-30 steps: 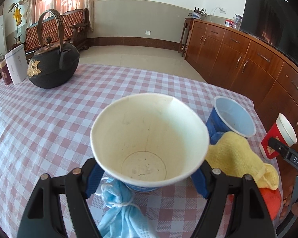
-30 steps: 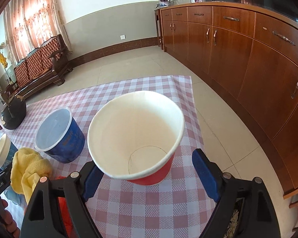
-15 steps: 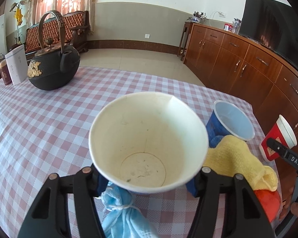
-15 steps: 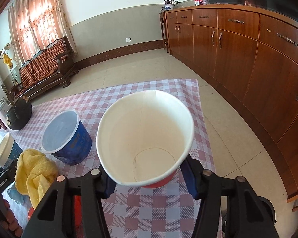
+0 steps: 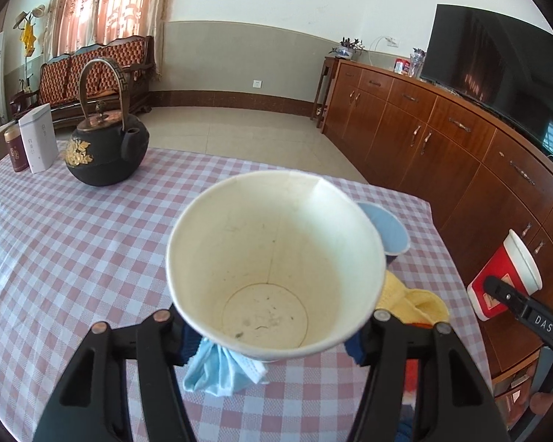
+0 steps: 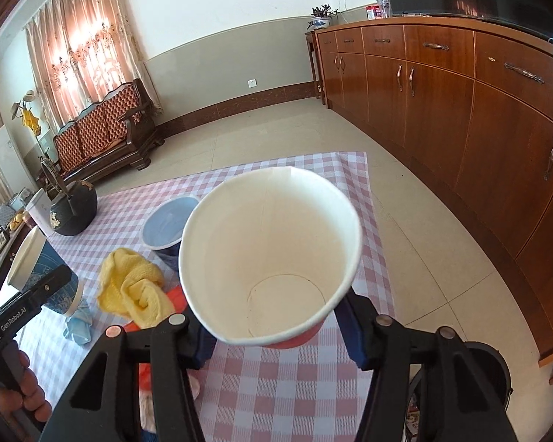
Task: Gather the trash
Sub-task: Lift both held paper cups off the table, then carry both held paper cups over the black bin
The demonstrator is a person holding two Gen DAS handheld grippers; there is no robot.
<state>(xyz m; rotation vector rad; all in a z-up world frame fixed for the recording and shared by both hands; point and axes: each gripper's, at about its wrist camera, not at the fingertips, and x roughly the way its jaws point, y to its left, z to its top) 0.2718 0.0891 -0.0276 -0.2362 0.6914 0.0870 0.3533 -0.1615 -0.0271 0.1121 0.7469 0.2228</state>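
Observation:
My left gripper [image 5: 272, 346] is shut on a paper cup [image 5: 272, 269], white inside and blue outside, held upright above the checked tablecloth [image 5: 73, 258]. That same blue cup [image 6: 37, 269] shows at the left of the right wrist view. My right gripper [image 6: 276, 335] is shut on a red paper cup [image 6: 272, 265], whose rim is squeezed slightly oval. The red cup [image 5: 505, 276] also appears at the right edge of the left wrist view. Both cups look empty. A crumpled blue face mask [image 5: 221, 372] lies on the cloth under the blue cup.
A yellow cloth [image 6: 132, 283], an orange item [image 6: 173, 298] and a lidded blue tub [image 6: 166, 224] lie between the grippers. A black kettle [image 5: 107, 147], white box [image 5: 37, 140] and red tin [image 5: 13, 147] stand far left. A dark bin [image 6: 486, 368] sits on the floor by the cabinets [image 6: 461, 110].
Both grippers' jaws closed from wide apart onto their cups. Both cups then rose off the tablecloth, and the blue tub is now partly hidden behind each cup.

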